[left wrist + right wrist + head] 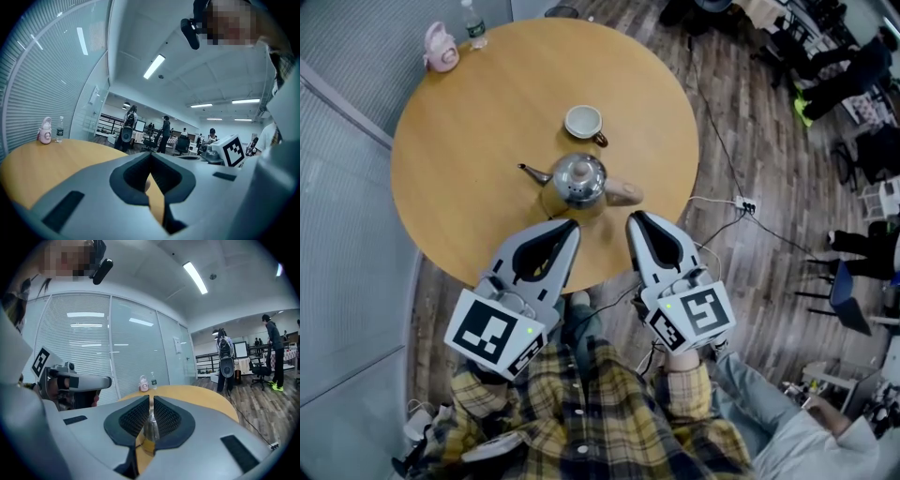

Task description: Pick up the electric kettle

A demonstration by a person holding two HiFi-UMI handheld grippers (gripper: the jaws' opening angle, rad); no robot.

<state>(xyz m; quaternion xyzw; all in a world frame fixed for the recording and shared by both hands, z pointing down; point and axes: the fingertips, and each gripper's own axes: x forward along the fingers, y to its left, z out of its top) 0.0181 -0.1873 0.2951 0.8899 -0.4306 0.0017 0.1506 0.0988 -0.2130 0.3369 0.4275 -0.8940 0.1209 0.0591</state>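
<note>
Only a kettle (pixel 151 429) sliver shows past the closed right tool (pixel 151 399) (left tool (pixel 151 154) closed too).

In the head view the left hand-held gripper (pixel 570 228) and the right hand-held gripper (pixel 635 218) are covering the near rim of the desk (pixel 478 122), and their marker cubes (pixel 492 337) are largely hiding the hands holding them. The bottom edge is cutting off the person's plaid shirt (pixel 581 412).

In the left gripper view the gripper's own grey body is blocking nearly everything on the desk. Only a thin strip of wood and a pale rounded bit are showing through the slit, too little to identify.

In the right gripper view what looks like the electric kettle (pixel 150 429) is showing only as a shiny sliver between the jaws.

The label on the bottle (pixel 473 25) is appearing too small to read, and the pink object (pixel 441 47) beside it is appearing too small to identify.
</note>
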